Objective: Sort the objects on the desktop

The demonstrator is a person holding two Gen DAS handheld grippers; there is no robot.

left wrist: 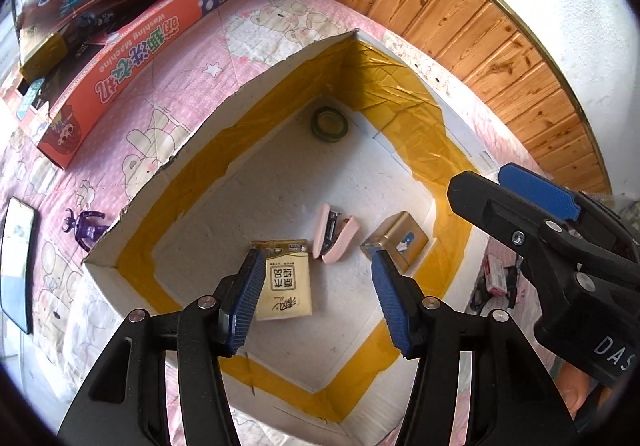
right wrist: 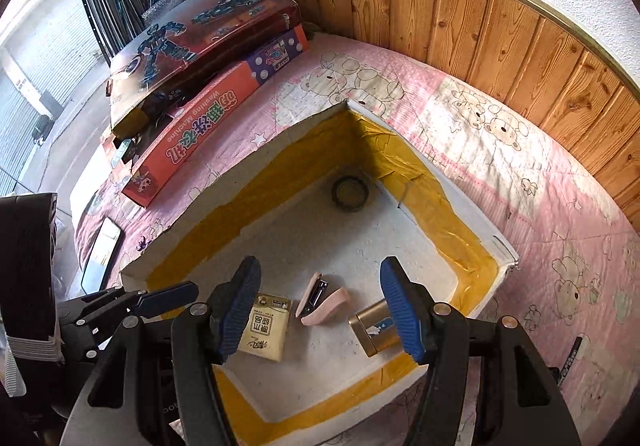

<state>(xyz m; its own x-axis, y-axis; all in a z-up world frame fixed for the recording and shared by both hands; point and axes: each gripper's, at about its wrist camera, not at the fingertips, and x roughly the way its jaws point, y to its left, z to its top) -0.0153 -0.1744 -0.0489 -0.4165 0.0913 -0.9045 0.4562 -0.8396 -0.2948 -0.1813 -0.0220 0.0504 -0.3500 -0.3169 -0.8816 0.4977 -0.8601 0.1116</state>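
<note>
Both hand-held grippers, left [left wrist: 316, 288] and right [right wrist: 320, 304], spread, empty above shallow white yellow-taped box [right wrist: 472, 217]; tissue pack [right wrist: 266, 330], pink stapler [right wrist: 320, 302], gold tin [right wrist: 374, 326] inside. Risk: next drop knocks stapler

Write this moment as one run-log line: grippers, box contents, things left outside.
left gripper open, empty | right gripper open, empty | box: tape roll, tissue pack, pink stapler, gold tin | outside: purple figure, phone
</note>
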